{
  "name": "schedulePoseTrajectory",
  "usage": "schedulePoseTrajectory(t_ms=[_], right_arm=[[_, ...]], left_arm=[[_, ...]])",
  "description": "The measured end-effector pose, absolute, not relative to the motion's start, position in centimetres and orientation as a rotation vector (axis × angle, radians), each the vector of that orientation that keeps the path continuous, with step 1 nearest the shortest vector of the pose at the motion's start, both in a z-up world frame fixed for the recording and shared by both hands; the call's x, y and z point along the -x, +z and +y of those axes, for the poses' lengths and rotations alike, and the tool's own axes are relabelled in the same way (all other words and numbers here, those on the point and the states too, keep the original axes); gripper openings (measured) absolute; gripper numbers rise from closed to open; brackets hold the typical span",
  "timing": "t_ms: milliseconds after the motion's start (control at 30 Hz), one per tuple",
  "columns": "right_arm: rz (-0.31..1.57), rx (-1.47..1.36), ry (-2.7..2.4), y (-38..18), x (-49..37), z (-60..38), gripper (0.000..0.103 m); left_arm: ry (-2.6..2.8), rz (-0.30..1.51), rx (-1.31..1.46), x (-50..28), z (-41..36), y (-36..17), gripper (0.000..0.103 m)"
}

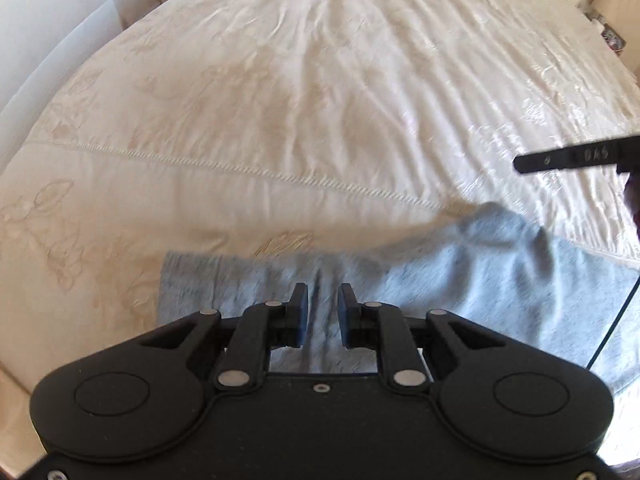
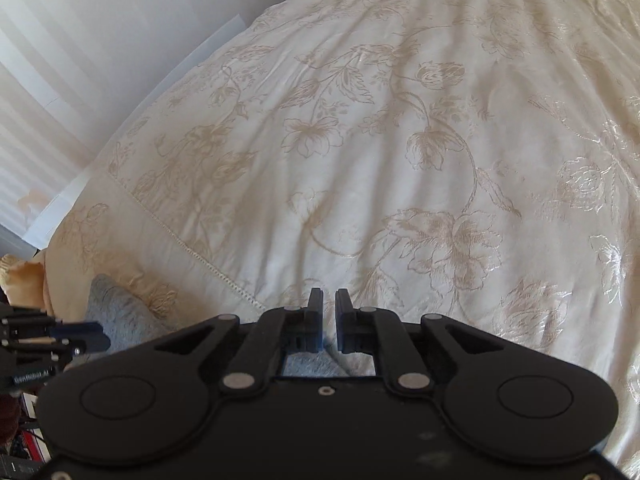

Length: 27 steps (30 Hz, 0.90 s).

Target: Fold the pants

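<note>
Looking out from the left gripper point(image 1: 322, 306), the jaws stand partly spread with a clear gap, and no cloth sits between the pads; the grey pants point(image 1: 400, 280) lie directly below and ahead of the fingertips, on the near edge of the bed point(image 1: 300, 100). Their long axis runs across the view, from a squared-off end at the left to a raised, rumpled hump at the right, which sits beneath the tip of the right gripper point(image 1: 520, 164) entering from that side. In the right wrist view, the right gripper point(image 2: 329, 308) has its jaws nearly pressed together with only a narrow slot, and nothing visible is pinched; the floral bedspread fills the view ahead. A small patch of grey cloth shows under the gripper body, and more of the pants point(image 2: 116, 316) lies to its left, next to the left gripper point(image 2: 80, 340) at the frame edge. Judgement: the left gripper is the nearer to the flat end, and the right to the raised end. A fold would likely carry one end along the long axis toward the other.
</note>
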State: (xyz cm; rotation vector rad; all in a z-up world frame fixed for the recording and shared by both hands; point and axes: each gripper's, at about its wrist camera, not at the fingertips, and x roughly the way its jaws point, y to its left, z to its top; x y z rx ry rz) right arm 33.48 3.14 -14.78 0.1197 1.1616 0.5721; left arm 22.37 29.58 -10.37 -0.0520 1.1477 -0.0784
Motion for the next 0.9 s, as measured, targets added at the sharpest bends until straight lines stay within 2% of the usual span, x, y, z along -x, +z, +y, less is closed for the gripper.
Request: schedulePoseTrajectory(t_ms=[100, 200, 233, 267, 367, 433, 533, 667, 700, 733, 767, 900], right_arm=[[1.164, -0.103, 0.588, -14.7, -31.3, 3.8, 0.010], [1.181, -0.090, 0.589, -15.0, -29.2, 4.1, 0.010], [1.187, -0.089, 0.585, -15.0, -28.7, 4.0, 0.010], [1.188, -0.083, 0.580, -15.0, -28.4, 4.0, 0.010], [1.175, -0.041, 0.562, -15.3, -28.3, 4.0, 0.017], [1.157, -0.019, 0.554, -15.7, -28.8, 4.0, 0.030], [1.160, -0.007, 0.549, -16.6, -30.6, 4.2, 0.034], [1.225, 0.005, 0.606, -18.5, -32.8, 5.4, 0.035], [1.237, 0.015, 0.642, -18.7, -32.8, 5.8, 0.032], [1.226, 0.026, 0.682, -18.4, -32.2, 6.1, 0.011], [1.207, 0.054, 0.700, -17.9, -31.4, 6.6, 0.005], [1.098, 0.205, 0.752, -16.0, -26.2, 8.2, 0.003]], left_arm=[[-0.083, 1.149, 0.072, -24.8, 29.3, -11.0, 0.026], [0.051, 1.276, 0.015, -25.9, 30.2, -14.7, 0.030], [0.120, 1.336, -0.037, -25.7, 30.9, -16.7, 0.025], [0.158, 1.371, -0.044, -24.9, 32.0, -18.2, 0.012], [0.130, 1.311, 0.067, -22.9, 34.1, -18.3, 0.012], [0.133, 1.321, 0.082, -22.6, 34.4, -18.1, 0.011], [0.138, 1.327, 0.060, -22.5, 34.2, -18.2, 0.011], [0.156, 1.330, 0.058, -22.9, 33.6, -17.9, 0.011], [0.156, 1.330, 0.056, -22.9, 33.5, -17.8, 0.011], [0.154, 1.330, 0.051, -23.3, 33.5, -17.6, 0.011], [0.154, 1.328, 0.045, -23.3, 33.3, -17.2, 0.011], [0.158, 1.295, 0.028, -22.8, 32.4, -14.7, 0.012]])
